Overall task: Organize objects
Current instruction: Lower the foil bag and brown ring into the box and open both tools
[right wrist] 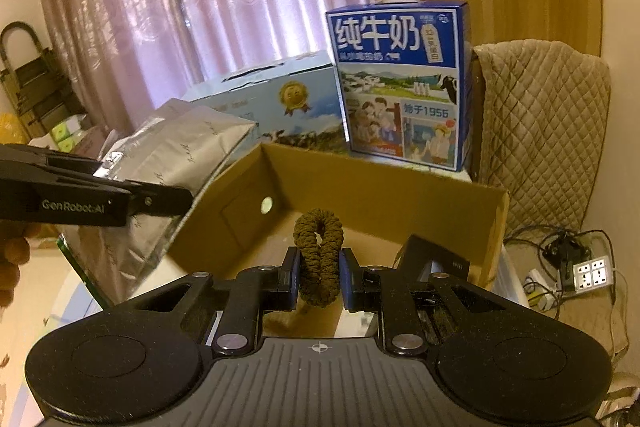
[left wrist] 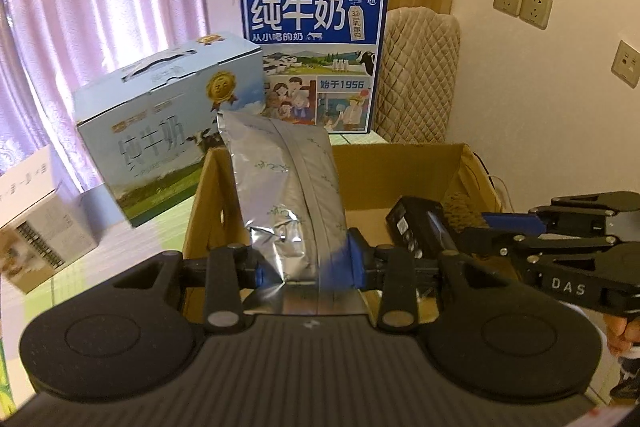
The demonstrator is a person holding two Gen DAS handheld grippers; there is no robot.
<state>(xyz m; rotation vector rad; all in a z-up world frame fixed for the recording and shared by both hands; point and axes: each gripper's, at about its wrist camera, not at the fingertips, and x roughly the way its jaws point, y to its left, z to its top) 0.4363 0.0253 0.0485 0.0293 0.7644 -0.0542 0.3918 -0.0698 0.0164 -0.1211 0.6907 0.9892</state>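
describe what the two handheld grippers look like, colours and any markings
Both are matte black linkage frames with silver pivot screws and blue finger pads. The left gripper carries white "GenRobot.AI" lettering on its side; the right gripper reads "DAS". Each has a ribbed grey plate with a small crosshair mark between two round black discs. No cables visible.

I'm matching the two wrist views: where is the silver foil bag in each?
Left wrist: the silver foil bag stands centre, clamped in the left tongs.
Right wrist: it sits at left, beside the cardboard box.
Shared landmark: the dark blue milk carton behind the box.
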